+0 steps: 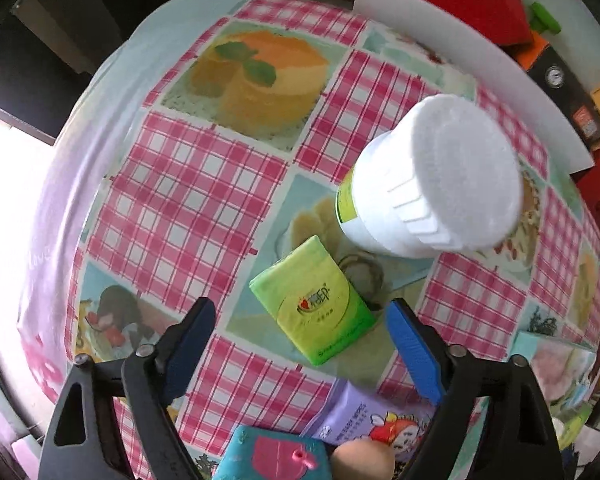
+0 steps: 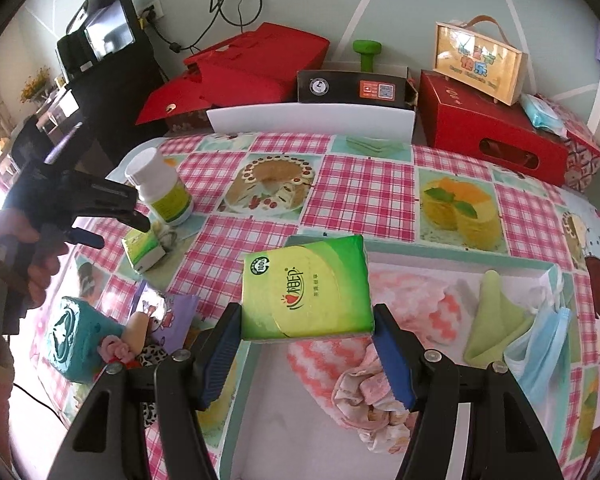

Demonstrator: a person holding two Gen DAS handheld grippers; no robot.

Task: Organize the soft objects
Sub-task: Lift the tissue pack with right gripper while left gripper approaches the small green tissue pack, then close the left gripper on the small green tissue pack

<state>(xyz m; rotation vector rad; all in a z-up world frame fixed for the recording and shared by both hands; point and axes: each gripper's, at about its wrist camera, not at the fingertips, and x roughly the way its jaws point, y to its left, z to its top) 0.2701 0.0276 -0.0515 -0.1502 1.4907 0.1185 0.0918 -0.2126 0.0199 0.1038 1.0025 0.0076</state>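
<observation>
Tablecloth [image 1: 188, 184] bare beyond tissue pack [image 1: 316, 300]

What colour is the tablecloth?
Pink-and-white check with cake pictures on the tablecloth; the right wrist view shows it best.

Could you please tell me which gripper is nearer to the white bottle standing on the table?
Left. The left gripper hangs just beside the white bottle; the right gripper, holding a green tissue pack, is farther off, over the box.

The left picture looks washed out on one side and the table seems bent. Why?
Left wrist view: daylight overexposes the left edge, bleaching the tablecloth; the fisheye lens bulges the flat table, and the close white bottle looks soft. Right wrist view: evenly lit, sharp on the held tissue pack, with curved edges.
</observation>
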